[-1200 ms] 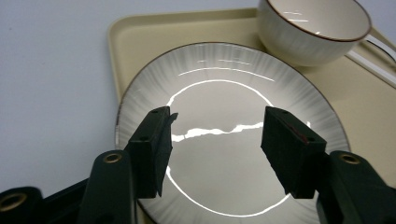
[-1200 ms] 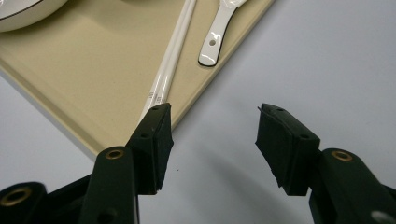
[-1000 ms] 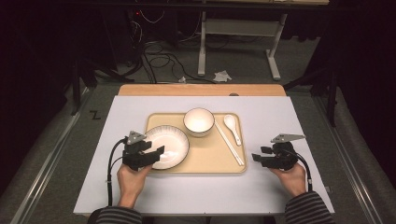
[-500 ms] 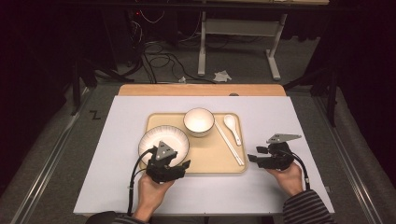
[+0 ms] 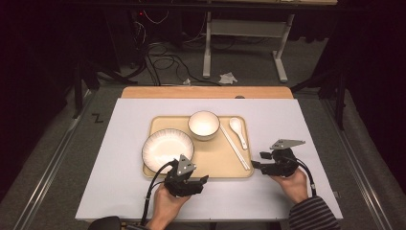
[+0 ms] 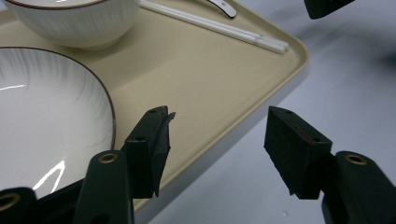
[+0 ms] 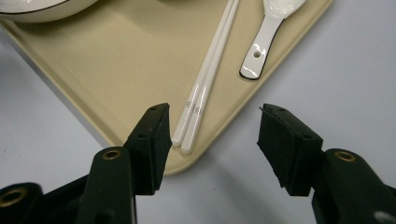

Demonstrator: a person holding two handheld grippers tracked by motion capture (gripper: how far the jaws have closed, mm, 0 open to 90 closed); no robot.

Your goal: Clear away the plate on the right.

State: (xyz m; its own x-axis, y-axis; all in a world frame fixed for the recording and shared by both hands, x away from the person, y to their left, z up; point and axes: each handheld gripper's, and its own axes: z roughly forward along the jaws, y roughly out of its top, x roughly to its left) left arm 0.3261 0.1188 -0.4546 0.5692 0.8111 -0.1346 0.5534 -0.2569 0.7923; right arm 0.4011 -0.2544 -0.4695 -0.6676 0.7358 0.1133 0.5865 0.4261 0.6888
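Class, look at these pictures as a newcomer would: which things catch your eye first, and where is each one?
First comes the beige tray at the middle of the white table, holding a white plate at its left, a bowl behind it, and chopsticks with a spoon at its right. Next, two black claws: the left claw at the tray's near edge, the right claw by its right corner, both open.

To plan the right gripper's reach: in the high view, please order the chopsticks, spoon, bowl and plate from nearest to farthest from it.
From the right gripper:
1. Chopsticks, along the tray's right side.
2. Spoon, at the far right corner.
3. Bowl, far middle.
4. Plate, on the left.
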